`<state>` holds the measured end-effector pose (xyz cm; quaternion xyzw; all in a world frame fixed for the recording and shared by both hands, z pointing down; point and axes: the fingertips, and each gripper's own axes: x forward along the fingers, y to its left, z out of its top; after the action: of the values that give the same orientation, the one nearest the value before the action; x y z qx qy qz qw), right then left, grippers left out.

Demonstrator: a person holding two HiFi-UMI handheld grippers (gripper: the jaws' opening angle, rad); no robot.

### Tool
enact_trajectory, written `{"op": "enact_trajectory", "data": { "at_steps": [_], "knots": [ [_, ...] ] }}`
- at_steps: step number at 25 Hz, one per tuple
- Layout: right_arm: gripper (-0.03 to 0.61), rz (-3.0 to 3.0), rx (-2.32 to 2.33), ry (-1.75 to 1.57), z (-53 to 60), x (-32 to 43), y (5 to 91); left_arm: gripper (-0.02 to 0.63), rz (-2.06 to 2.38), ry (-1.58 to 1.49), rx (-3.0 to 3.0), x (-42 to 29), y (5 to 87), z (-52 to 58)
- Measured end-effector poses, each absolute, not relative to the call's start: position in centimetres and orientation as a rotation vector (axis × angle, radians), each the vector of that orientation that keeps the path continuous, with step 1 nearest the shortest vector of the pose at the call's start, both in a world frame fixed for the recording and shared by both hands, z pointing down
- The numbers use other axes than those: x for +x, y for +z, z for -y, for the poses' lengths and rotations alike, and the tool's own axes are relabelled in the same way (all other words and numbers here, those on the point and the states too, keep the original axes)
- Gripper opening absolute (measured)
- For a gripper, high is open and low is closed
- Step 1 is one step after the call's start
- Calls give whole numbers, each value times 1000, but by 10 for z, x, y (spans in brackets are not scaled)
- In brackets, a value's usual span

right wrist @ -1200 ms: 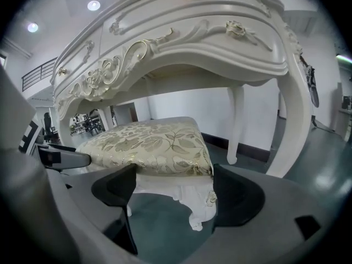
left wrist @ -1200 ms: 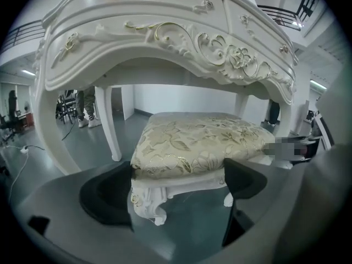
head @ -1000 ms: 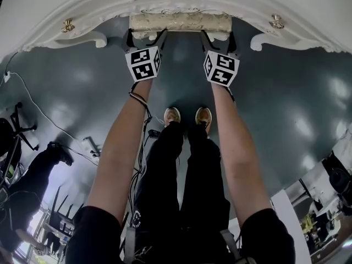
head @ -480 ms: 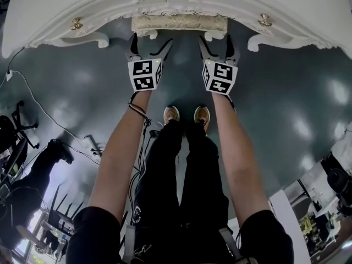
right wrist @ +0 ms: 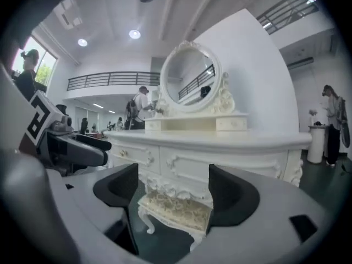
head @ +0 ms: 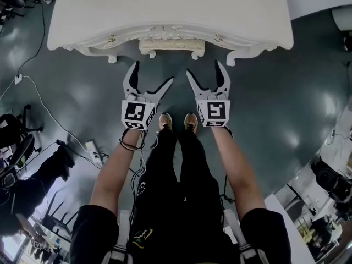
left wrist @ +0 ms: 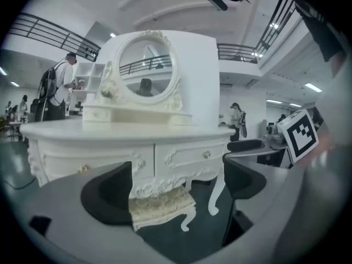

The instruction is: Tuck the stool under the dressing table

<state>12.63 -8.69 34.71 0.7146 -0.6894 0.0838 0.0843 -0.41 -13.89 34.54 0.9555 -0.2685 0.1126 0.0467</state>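
Note:
The white dressing table (head: pixel 165 10) stands at the top of the head view. The cream padded stool (head: pixel 171 45) sits under its middle, only its front edge and curled legs showing. My left gripper (head: pixel 151 76) and right gripper (head: pixel 205 73) are side by side over the dark floor, well short of the stool, both open and empty. In the left gripper view the stool (left wrist: pixel 159 205) shows between the spread jaws of the left gripper (left wrist: pixel 176 186), below the table (left wrist: pixel 126 136). The right gripper view shows the stool (right wrist: pixel 176 210) the same way beyond the right gripper (right wrist: pixel 171 194).
The person's shoes (head: pixel 176 120) stand just behind the grippers. A cable (head: pixel 33 92) and a power strip (head: pixel 91 147) lie on the floor at left, near an office chair (head: pixel 11 136). An oval mirror (left wrist: pixel 146 73) tops the table. People stand in the background.
Both grippers have drawn back from the stool's front edge and risen. The head view has lifted too, so the whole table top now shows. The stool stays under the table.

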Motion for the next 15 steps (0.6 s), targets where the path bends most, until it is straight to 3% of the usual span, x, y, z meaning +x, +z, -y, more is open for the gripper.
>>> {"op": "enact_trajectory", "data": {
  "at_steps": [11,15],
  "knots": [
    [411,2299,2043,-106,30,74,36,538,786,45,3176,-43,15,89],
    [366,2366,1993,-251,8,61,-45,537,696,11,3264,-41,-54,57]
  ]
}}
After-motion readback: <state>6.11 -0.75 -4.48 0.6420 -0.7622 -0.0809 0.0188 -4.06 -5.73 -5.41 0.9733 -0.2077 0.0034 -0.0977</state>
